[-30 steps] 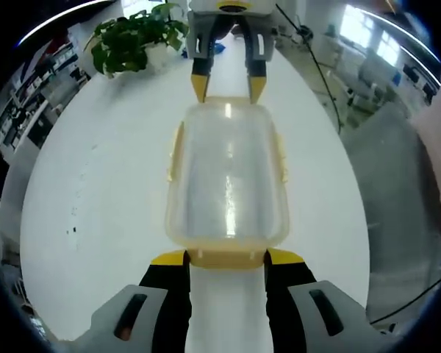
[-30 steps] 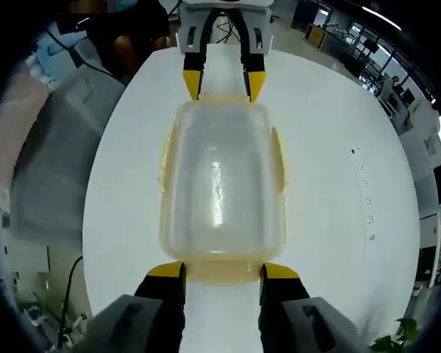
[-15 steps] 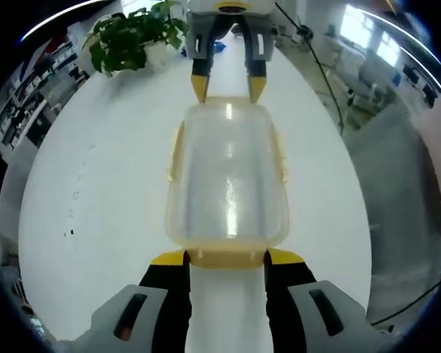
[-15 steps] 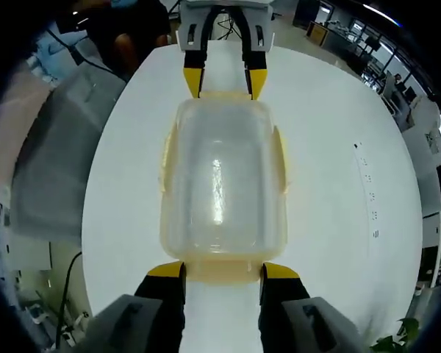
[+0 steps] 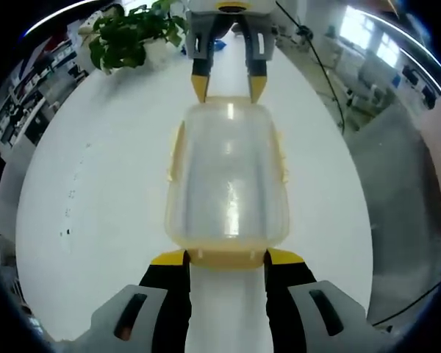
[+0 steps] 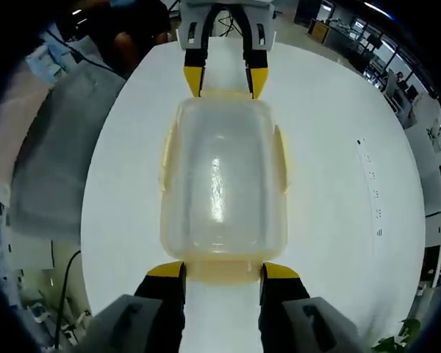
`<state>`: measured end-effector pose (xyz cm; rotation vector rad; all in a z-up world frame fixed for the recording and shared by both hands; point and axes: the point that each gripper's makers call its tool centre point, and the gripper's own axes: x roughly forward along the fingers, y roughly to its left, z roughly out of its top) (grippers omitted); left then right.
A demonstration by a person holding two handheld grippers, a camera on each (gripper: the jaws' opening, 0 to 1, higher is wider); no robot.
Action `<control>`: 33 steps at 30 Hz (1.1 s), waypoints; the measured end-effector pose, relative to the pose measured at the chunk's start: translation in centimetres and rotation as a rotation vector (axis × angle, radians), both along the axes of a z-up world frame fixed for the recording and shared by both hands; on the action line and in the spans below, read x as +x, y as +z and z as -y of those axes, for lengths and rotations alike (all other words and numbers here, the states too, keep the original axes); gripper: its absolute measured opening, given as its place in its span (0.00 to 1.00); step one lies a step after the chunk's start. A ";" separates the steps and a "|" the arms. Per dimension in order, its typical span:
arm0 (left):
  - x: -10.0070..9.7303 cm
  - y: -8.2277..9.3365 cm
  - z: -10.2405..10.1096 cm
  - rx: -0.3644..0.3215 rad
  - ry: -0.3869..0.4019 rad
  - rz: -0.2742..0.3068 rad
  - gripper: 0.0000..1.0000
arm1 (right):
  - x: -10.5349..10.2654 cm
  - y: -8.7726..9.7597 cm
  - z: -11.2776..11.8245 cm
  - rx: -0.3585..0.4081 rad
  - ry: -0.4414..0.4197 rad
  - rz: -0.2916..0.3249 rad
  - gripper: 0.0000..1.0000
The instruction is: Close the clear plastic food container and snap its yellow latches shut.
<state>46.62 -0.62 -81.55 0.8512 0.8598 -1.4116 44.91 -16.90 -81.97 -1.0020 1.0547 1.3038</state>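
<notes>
Round white table (image 5: 95,220) — a wide bare surface under everything, with grey floor past its edge. Clear rectangular plastic food container with its lid on (image 5: 228,176) lies at the table's middle, long axis running between the two grippers. Yellow latches show along its sides (image 5: 176,151) and at both short ends.

Left gripper (image 5: 226,257): yellow-tipped black jaws spread about as wide as the container's near short end, tips just at the yellow end latch (image 5: 226,257); whether they press it I cannot tell. Right gripper (image 6: 224,270) stands the same way at the opposite end — jaws parted, tips beside that latch. Green leafy potted plant (image 5: 125,40) sits at the table's far edge.
</notes>
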 end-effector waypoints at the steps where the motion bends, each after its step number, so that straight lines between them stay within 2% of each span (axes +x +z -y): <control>1: 0.0 -0.1 0.0 -0.001 0.000 -0.003 0.37 | 0.0 -0.1 0.0 -0.001 0.000 -0.001 0.37; 15: 0.0 -0.8 -0.1 0.005 0.002 -0.014 0.37 | -0.1 -0.9 -0.1 -0.004 0.003 -0.013 0.37; 33: 0.2 -1.3 -0.2 -0.002 0.023 -0.017 0.38 | 0.1 -1.1 -0.1 -0.003 0.012 -0.003 0.38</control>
